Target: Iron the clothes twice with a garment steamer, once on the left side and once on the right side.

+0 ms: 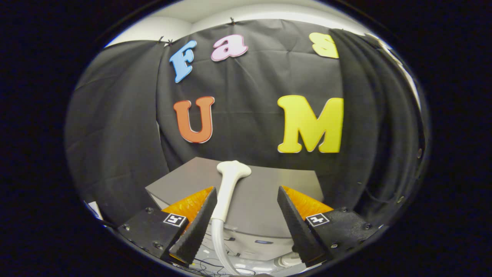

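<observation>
The gripper (246, 215) is built with two wedge-shaped fingers, spread apart, whose inner pads (198, 227) are ribbed. Behind each finger, a dark block fastened with screws is seen, marked with a small square black-and-white tag (175, 219).

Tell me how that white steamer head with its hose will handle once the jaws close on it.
The steamer head looks like smooth hard plastic with a rounded handle, so it may slip or twist. Its hose curves away below, so it will likely flex and tug. The gripper is open, the handle beside one jaw.

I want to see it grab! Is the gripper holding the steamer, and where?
Nothing held. The gripper is open; the steamer handle lies between its fingers, close by one, the other apart.
</observation>
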The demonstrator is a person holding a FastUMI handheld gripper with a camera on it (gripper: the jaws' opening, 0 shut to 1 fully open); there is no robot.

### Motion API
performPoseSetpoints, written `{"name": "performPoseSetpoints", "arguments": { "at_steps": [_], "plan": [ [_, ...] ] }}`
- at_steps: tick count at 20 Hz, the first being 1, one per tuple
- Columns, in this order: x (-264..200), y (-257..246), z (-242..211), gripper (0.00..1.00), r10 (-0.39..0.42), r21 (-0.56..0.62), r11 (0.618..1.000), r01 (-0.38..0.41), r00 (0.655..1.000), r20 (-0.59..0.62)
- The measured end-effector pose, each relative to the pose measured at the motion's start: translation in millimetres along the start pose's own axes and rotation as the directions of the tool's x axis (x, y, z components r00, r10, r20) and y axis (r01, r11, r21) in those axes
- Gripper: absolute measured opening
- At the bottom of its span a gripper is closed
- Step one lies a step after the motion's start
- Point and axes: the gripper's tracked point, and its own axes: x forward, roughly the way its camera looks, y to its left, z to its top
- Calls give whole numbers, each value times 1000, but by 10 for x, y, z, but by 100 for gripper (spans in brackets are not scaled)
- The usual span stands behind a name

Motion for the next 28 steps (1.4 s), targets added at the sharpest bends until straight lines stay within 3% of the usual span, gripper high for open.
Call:
{"name": "performPoseSetpoints", "arguments": {
  "at_steps": [8, 13, 15, 22, 25, 28],
  "plan": [
    [1265, 299, -224, 97, -3, -1, 1000, 3, 978, -210],
    [1794, 234, -447, 96, 7, 56, 998, 15, 924, -382],
    [1867, 294, -578, 85, 10, 86, 996, 30, 902, -431],
    [1901, 300, -505, 53, 3, 86, 996, 40, 895, -445],
    [1886, 298, -470, 45, 46, 148, 989, 20, 902, -430],
    [1771, 256, -293, 42, 67, 176, 984, -4, 932, -357]
  ]
}}
